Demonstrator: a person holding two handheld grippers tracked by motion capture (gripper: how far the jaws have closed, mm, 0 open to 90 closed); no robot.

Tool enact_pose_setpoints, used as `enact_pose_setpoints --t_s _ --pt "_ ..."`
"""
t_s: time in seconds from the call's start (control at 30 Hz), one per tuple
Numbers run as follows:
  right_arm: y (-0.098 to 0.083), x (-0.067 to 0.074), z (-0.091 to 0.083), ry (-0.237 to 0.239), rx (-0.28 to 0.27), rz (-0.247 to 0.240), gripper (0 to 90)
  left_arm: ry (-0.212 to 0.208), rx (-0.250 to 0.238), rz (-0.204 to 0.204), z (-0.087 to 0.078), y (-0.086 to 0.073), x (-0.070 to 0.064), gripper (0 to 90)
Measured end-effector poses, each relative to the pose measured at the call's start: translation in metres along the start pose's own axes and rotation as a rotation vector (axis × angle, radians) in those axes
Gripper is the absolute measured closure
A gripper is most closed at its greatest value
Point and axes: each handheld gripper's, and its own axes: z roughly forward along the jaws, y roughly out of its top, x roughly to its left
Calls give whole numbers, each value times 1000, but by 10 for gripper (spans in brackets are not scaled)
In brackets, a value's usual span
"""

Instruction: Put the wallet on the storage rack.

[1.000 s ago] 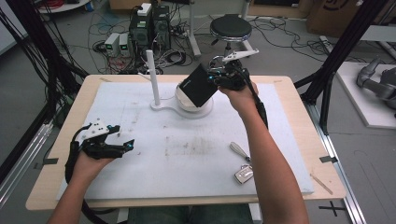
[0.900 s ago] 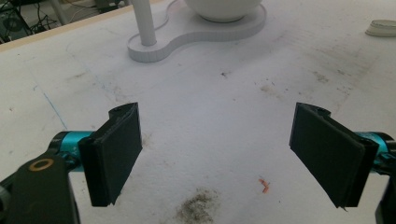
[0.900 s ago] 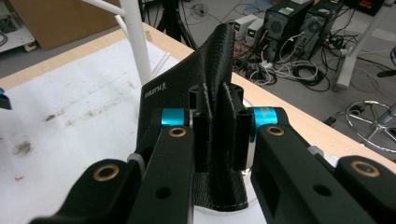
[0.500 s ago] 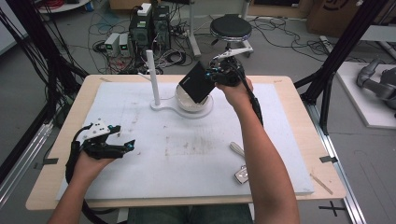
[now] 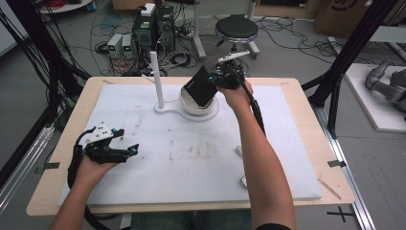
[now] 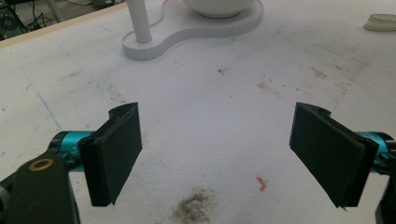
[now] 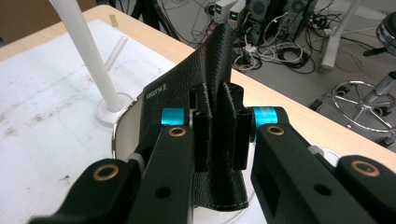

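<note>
We see one black textured leather wallet point(image 5: 201, 86) (small lettering on its face) pinched in the right gripper point(image 5: 225, 79) over one white bowl point(image 5: 198, 105); left gripper point(image 5: 112, 148) gapes empty

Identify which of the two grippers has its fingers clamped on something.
The right gripper: it pinches a black leather wallet over the white bowl. The left gripper is open above the mat.
</note>
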Motion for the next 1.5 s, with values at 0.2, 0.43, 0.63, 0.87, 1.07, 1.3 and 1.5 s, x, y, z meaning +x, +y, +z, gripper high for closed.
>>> enact_pose_setpoints --t_s 0.2,0.43,0.63,0.87,1.07,1.3,1.5 --pt "-2 5 7 -15 6 -15 838 -2 -2 0 -1 0 0 169" --pt "-5 12 16 -26 43 -37 836 -4 0 1 -1 0 -1 169" --pt "-9 15 25 -16 54 -25 832 -3 -2 1 -1 0 -1 169" --pt "-9 14 26 -12 64 -25 818 -9 8 1 1 0 -1 169" --pt "-8 13 23 -30 66 -12 503 -10 10 9 1 1 -1 169" --pt "-7 6 -2 -51 10 30 392 -23 -2 18 1 2 -5 169" --pt "-16 -2 -32 -38 -41 41 359 -26 4 37 4 3 -9 169"
